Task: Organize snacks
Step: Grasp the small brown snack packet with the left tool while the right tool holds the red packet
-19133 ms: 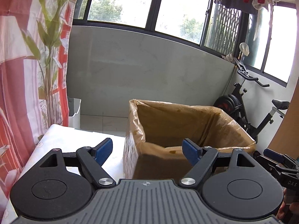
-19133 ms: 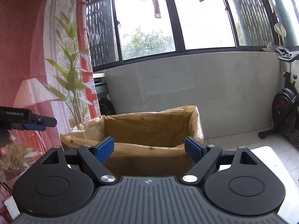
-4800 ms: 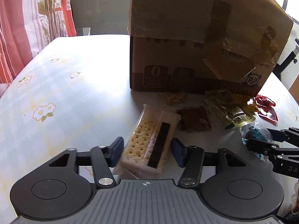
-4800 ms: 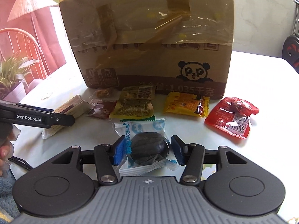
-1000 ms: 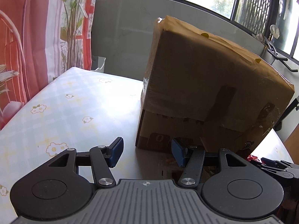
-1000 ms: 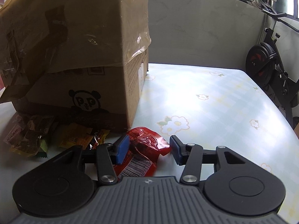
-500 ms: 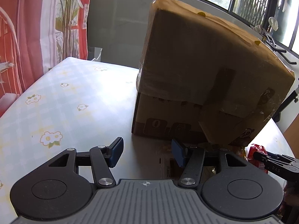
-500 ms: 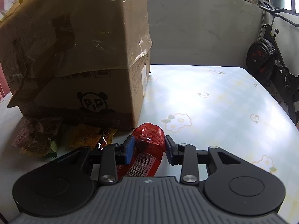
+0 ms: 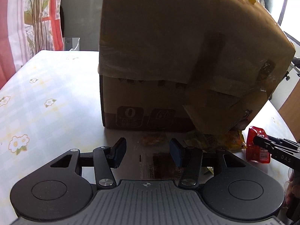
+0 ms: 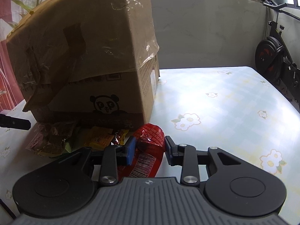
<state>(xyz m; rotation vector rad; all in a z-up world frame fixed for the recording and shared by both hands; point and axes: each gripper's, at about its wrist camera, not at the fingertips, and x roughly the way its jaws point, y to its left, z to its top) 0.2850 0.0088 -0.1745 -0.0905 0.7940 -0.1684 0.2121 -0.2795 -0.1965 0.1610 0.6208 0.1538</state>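
A big cardboard box (image 9: pixel 168 56) (image 10: pixel 84 65) stands on the flowered table, with snack packets lined along its front. My left gripper (image 9: pixel 147 154) hovers low over a clear packet holding a brown square snack (image 9: pixel 161 166). Its jaws are closing, the packet lies between them, and the pads do not touch it. A small clear packet of orange-brown snack (image 9: pixel 153 138) lies just beyond. My right gripper (image 10: pixel 149 150) is shut on the red packet (image 10: pixel 150 142) (image 9: pixel 256 146) by the box's right corner. A yellow packet (image 10: pixel 101 136) and brown-green packets (image 10: pixel 52 136) lie to its left.
The table (image 10: pixel 215 103) has a pale flowered cloth. An exercise bike (image 10: pixel 273 56) stands past its far right edge. A red patterned curtain (image 9: pixel 18 28) and a white bin (image 9: pixel 72 43) are beyond the table's left side. The left gripper's tip (image 10: pixel 15 122) shows at the frame edge.
The left gripper has dropped toward the table in front of the box and its jaws have narrowed. The right gripper's jaws have closed onto the red packet.
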